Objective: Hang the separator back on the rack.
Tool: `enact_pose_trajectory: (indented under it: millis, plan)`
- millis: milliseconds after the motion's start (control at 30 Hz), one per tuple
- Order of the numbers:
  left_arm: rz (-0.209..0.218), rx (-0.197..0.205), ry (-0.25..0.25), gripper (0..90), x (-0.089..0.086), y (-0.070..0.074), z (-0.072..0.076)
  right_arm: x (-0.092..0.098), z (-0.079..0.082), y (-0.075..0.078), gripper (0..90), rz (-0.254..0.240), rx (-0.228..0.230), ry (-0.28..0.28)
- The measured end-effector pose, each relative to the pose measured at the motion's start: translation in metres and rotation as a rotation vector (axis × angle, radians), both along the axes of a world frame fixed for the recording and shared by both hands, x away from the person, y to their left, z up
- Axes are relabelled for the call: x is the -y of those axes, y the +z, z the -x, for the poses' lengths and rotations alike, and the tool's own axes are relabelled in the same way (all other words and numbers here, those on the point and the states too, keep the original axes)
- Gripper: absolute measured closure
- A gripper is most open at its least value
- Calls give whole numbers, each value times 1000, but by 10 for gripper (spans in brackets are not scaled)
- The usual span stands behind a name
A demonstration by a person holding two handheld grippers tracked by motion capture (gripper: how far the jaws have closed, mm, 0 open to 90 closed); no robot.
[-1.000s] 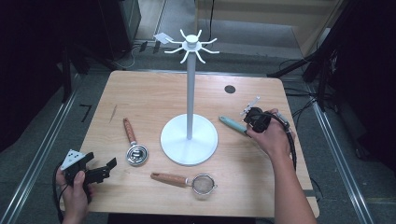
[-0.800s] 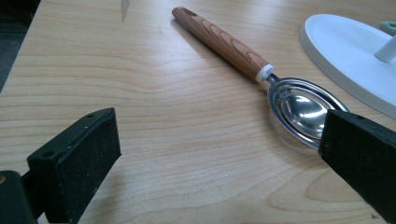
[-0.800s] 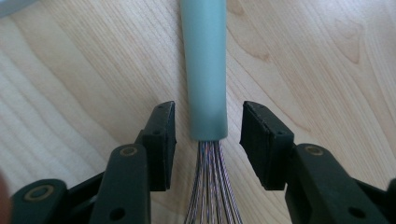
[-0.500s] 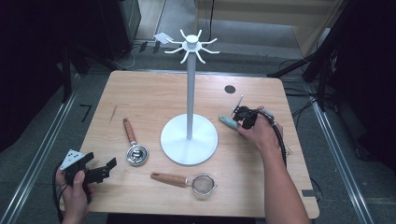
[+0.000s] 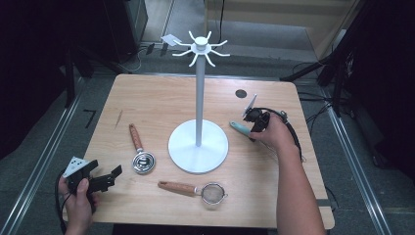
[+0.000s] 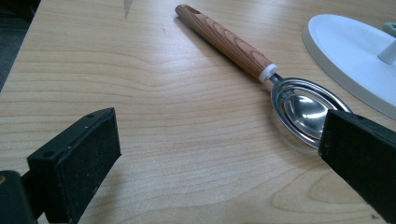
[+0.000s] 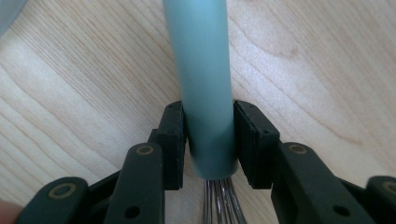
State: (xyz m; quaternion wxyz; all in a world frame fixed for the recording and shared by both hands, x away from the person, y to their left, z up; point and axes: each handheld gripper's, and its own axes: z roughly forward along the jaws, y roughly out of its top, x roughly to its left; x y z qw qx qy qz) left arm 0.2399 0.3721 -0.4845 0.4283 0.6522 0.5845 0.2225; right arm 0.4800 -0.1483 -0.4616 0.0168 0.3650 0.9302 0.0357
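Teal-handled wire whisk [image 7: 207, 84] lies flat on the light wooden table [image 5: 156, 105], just to the right of the round base of the white hook-topped stand [image 5: 198, 146]. Right gripper [image 7: 208, 140] has just closed its black jaws on the cylindrical handle, next to where the wires emerge, one pad [image 7: 173, 135] pressing each side. Left gripper [image 5: 100, 178], jaws apart and holding nothing, hovers well left of the stand, near the wooden-handled steel scoop [image 6: 299, 105].

Right tongs [image 7: 208, 140] lower, jaws just closing onto the teal whisk handle [image 7: 203, 84].
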Motion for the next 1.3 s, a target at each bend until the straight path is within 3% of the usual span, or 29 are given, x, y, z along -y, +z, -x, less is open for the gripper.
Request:
enact_pose_trajectory:
  millis: [67, 333, 467, 567, 700, 800, 900, 1300]
  plan:
    - [-1, -2, 1, 0, 0, 0, 0, 3, 0, 0, 671, -15, -6, -5]
    - [0, -5, 1, 0, 0, 0, -1, 0, 1, 1, 710, 6, -12, -5]
    - [2, -5, 0, 0, -1, 0, -1, 0, 5, 1, 711, 8, 25, 9]
    - [5, -5, 1, 0, -1, 0, -1, 1, 8, 1, 712, 13, 52, -22]
    - [3, -7, 1, 0, 0, 0, -1, 10, 16, 12, 712, -45, 115, -72]
    - [1, -7, 3, 0, 0, 0, -1, 13, 21, 17, 712, -78, 133, -92]
    - [-2, -7, 4, 0, 0, 0, -1, 18, 32, 30, 713, -166, 183, -111]
    - [-2, -7, 1, 0, 0, 0, -1, 26, 61, 44, 713, -306, 225, -100]
